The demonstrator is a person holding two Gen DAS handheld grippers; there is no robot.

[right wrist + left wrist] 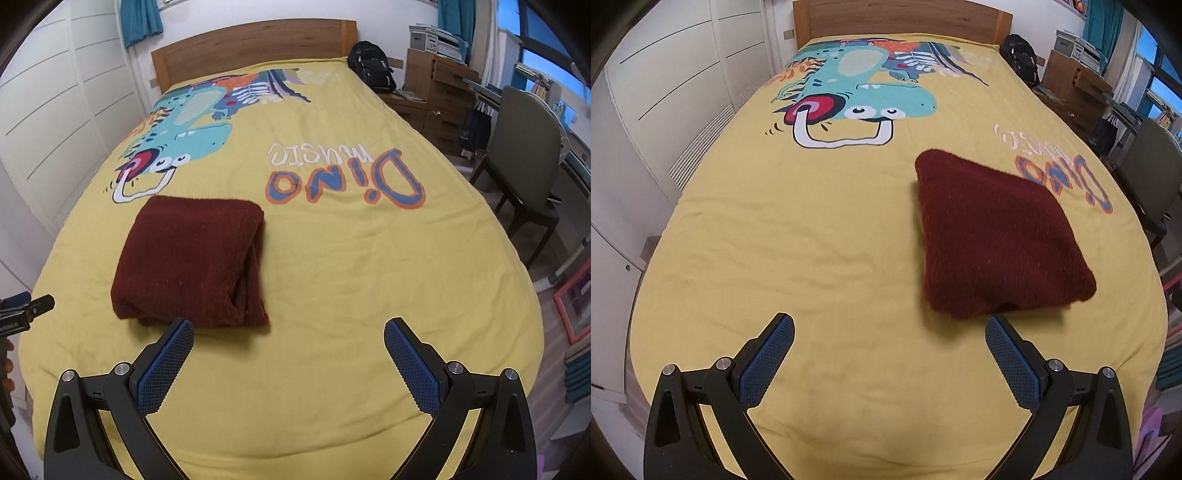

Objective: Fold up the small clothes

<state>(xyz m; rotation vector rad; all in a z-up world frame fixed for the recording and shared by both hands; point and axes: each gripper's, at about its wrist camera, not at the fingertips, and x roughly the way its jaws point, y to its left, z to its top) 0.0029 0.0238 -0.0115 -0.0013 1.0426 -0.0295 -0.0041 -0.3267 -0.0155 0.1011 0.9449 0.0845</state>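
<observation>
One dark red knitted garment point(997, 236) point(192, 262) is lying folded into a thick, roughly square bundle on the yellow bedspread point(812, 240) point(351, 277) of the bed, in the half nearer the foot edge and well away from the headboard point(901, 14) point(255, 44). Its layered folds are showing along the side that faces the right wrist camera. Nothing is touching it.

Two pairs of tongs are hovering over the foot end of the bed. The left tongs point(889, 332) are standing wide apart with nothing between the blue pads, and the tip of one finger is sitting just beside the bundle's near corner in that view. The right tongs point(289, 334) are likewise gaping wide and gripping nothing, one fingertip lying just in front of the bundle's near edge. In the right wrist view, part of the left device point(22, 314) is poking in at the left edge, with a bit of a hand below it.

The bedspread is carrying one cartoon dinosaur print point(864, 99) point(181, 144) toward the headboard and the words "Dino music" point(347, 173), seen upside down.

Beyond the bed's far right corner, one black backpack point(1021, 59) point(373, 70) is leaning by a wooden drawer unit point(439, 92). One green chair point(1148, 177) point(524, 155) is standing beside the right edge of the bed. White panelled cupboard doors point(676, 85) point(55, 103) are running along the left edge.
</observation>
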